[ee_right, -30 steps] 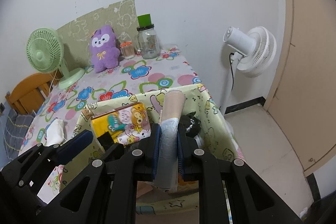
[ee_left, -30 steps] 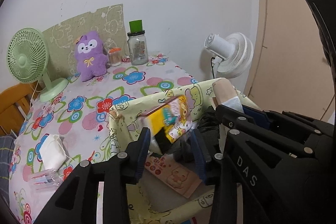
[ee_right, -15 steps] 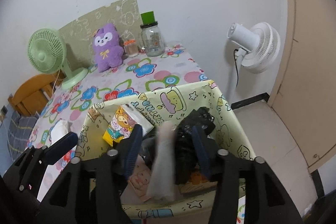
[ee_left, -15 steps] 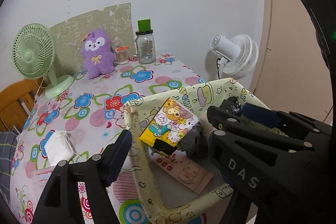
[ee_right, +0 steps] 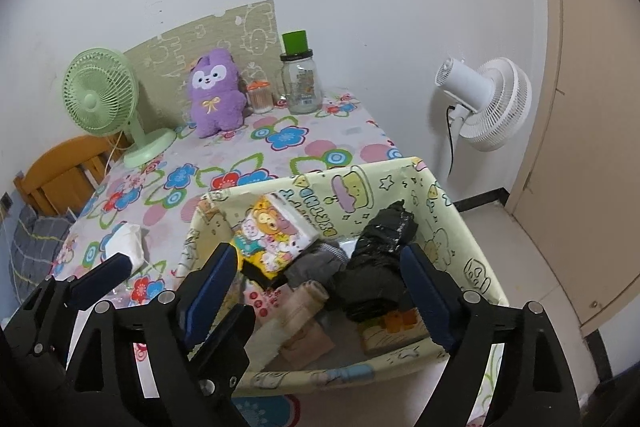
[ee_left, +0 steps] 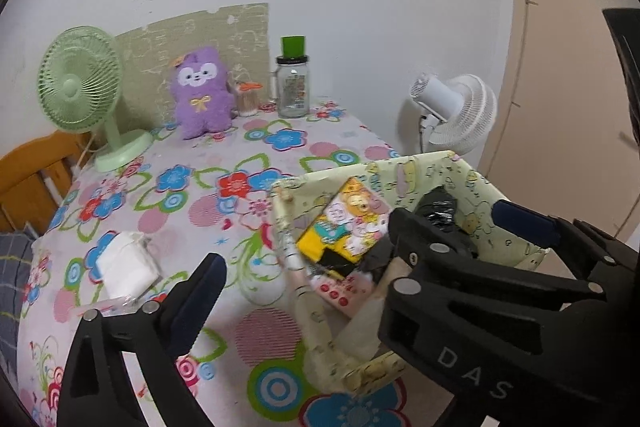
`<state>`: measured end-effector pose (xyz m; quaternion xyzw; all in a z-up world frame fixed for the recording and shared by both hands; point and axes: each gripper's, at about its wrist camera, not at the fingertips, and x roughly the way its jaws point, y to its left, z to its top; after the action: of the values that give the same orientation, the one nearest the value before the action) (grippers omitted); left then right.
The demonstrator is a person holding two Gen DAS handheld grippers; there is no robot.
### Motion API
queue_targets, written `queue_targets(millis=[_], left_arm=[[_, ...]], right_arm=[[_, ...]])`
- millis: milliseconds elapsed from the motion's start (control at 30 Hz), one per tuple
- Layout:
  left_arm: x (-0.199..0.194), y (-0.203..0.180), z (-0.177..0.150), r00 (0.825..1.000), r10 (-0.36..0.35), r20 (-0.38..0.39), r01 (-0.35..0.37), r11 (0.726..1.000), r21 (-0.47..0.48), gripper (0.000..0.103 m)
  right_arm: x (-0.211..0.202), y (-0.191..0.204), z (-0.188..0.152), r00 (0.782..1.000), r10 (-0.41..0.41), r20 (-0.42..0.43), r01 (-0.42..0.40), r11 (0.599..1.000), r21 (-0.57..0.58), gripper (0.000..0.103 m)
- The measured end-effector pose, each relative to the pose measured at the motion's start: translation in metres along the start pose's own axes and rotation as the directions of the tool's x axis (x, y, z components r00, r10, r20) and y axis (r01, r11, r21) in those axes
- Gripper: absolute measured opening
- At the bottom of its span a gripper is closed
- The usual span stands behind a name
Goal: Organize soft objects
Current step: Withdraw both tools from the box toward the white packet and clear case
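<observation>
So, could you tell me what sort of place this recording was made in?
Most likely a room in a home: a table under a flowered tablecloth against a white wall, with a purple plush toy, a green desk fan and a cartoon-print fabric storage bin on it.

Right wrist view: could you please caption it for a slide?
Right claw opening, empty, above the fabric storage bin holding a cartoon pouch.

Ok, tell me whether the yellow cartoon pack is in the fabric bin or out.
In. The yellow cartoon pack leans inside the fabric bin, against its far-left wall.

Even indoor light — fisheye-bent, dark-cornered edges
</observation>
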<state>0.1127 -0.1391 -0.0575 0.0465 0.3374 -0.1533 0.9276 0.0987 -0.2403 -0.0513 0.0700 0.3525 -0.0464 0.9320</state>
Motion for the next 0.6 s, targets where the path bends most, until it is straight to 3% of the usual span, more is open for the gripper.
queue_targets(millis=[600], left_arm=[[-0.043,0.039,-0.016,0.998,0.047,0.049,-0.045,0.999,-0.027,0.103]], right_arm=[[-0.030,0.052,-0.010,0.998,0.013,0.056,-0.009,0.998,-0.063,0.096]])
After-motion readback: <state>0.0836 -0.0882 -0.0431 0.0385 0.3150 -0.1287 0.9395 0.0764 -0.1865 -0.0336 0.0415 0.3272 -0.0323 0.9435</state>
